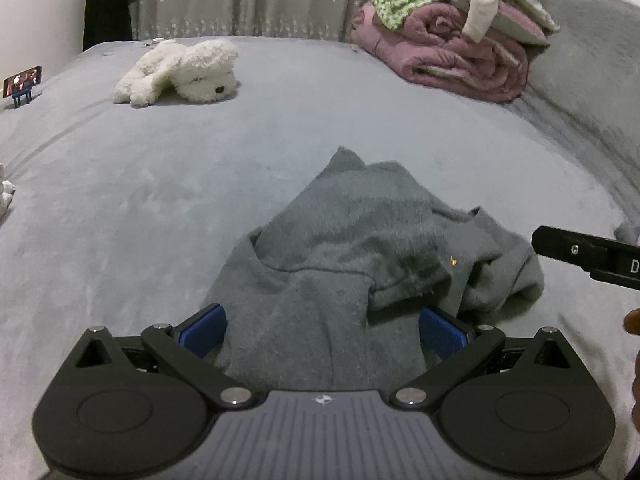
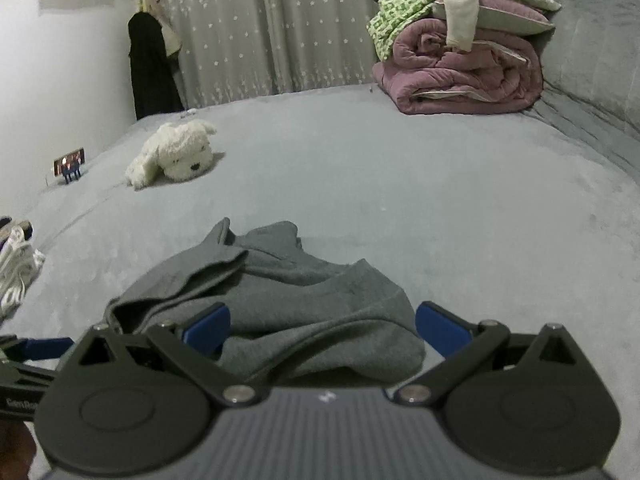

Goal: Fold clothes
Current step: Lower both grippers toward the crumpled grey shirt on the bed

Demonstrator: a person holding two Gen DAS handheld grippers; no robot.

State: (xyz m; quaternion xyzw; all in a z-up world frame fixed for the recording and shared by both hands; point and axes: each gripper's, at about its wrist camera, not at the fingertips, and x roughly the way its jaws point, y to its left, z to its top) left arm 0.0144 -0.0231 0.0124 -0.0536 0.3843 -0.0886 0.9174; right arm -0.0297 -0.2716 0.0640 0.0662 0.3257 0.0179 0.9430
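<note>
Crumpled grey garment (image 1: 340,240) on bed (image 1: 160,200), left gripper (image 1: 323,330) wide over it, right gripper (image 2: 322,330) wide too

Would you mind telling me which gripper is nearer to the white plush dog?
Left. The left gripper sits over the grey garment on the white plush dog's side; the right gripper is farther away.

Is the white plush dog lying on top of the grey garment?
No, the white plush dog lies apart on the bed cover, far behind the crumpled grey garment, with bare cover between them.
</note>
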